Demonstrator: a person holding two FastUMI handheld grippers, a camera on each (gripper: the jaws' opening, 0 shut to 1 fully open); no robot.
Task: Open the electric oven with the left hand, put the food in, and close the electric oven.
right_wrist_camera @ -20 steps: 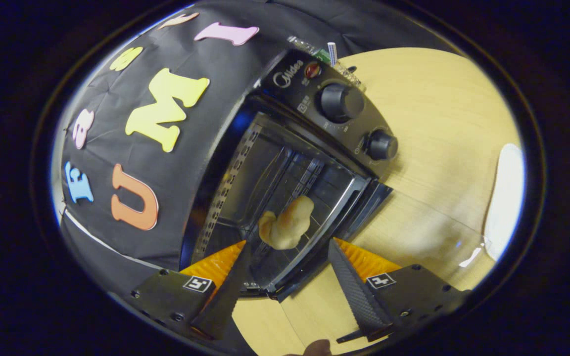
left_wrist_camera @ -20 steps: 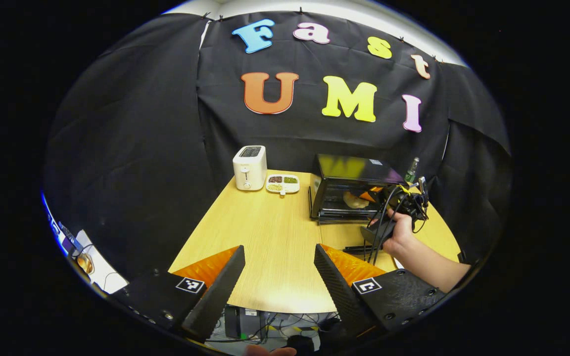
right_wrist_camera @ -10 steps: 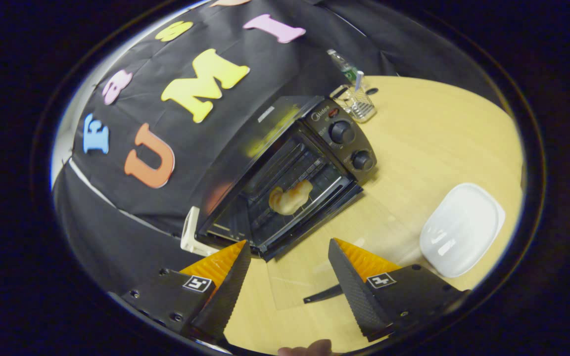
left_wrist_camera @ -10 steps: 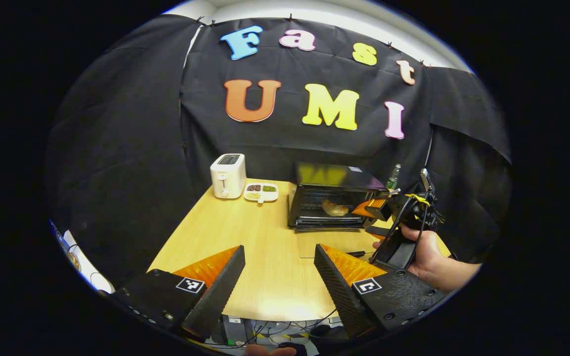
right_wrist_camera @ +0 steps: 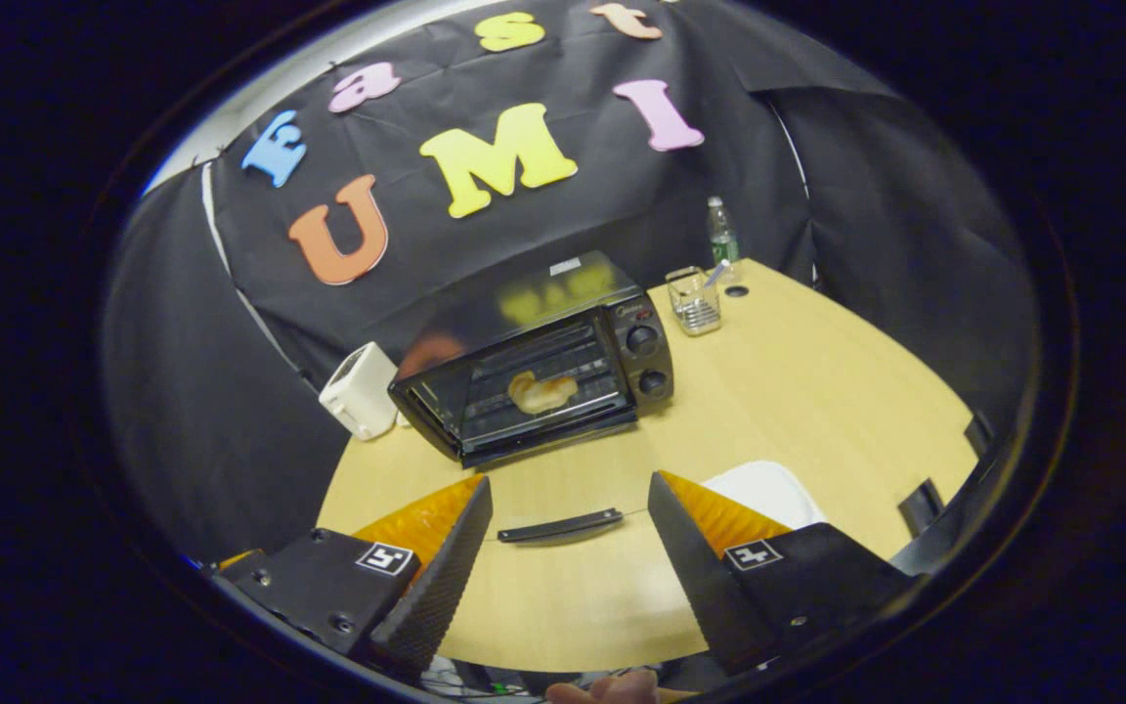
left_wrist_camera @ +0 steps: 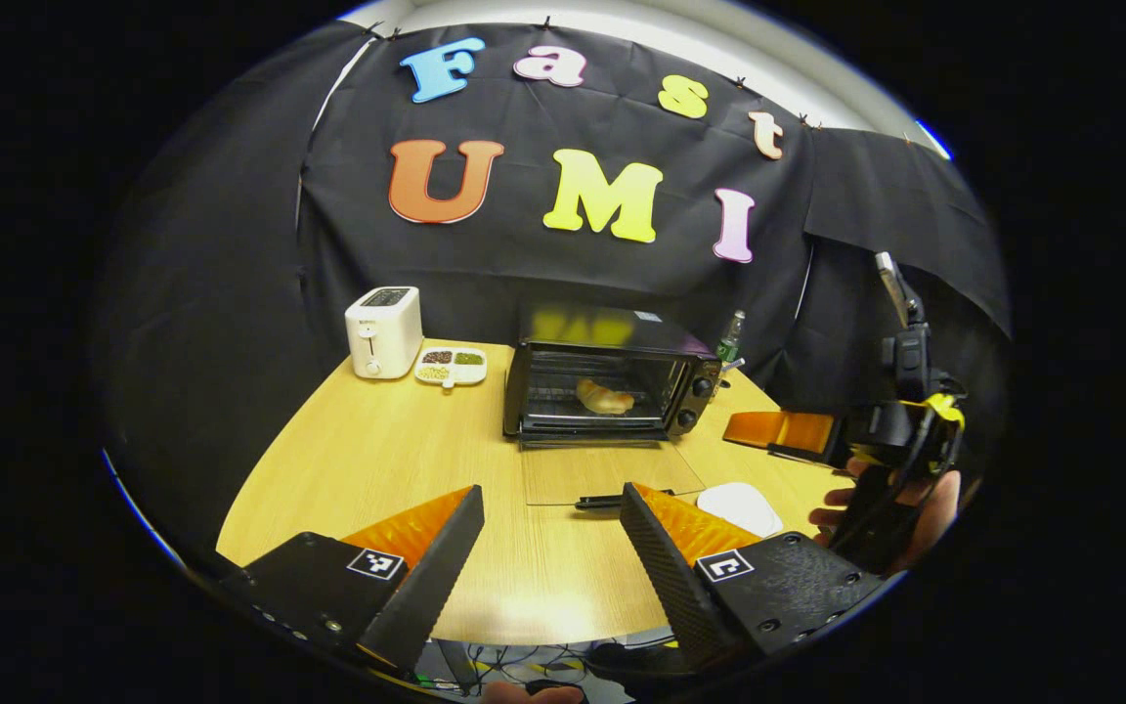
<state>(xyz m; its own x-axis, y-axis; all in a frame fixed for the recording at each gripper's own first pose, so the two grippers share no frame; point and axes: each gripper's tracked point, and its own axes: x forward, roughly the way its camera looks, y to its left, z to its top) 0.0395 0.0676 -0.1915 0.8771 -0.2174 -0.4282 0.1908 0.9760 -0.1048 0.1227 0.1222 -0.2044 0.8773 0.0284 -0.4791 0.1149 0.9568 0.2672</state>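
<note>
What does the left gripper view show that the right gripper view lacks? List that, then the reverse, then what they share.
Left gripper view adds: the divided snack dish beside the toaster, and the right gripper in a hand. Right gripper view adds: a wire basket right of the electric oven. Shared: the electric oven with its door down, the food inside, toaster, white plate, bottle, wooden table.

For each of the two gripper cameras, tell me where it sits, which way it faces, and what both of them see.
Left gripper view: rides the left gripper, facing across the table at the oven; own open fingers below, the right gripper and a hand at right.
Right gripper view: rides the right gripper, tilted, facing the oven from farther right; own open fingers below.
Shared: oven with door down, food, toaster, white plate.
</note>
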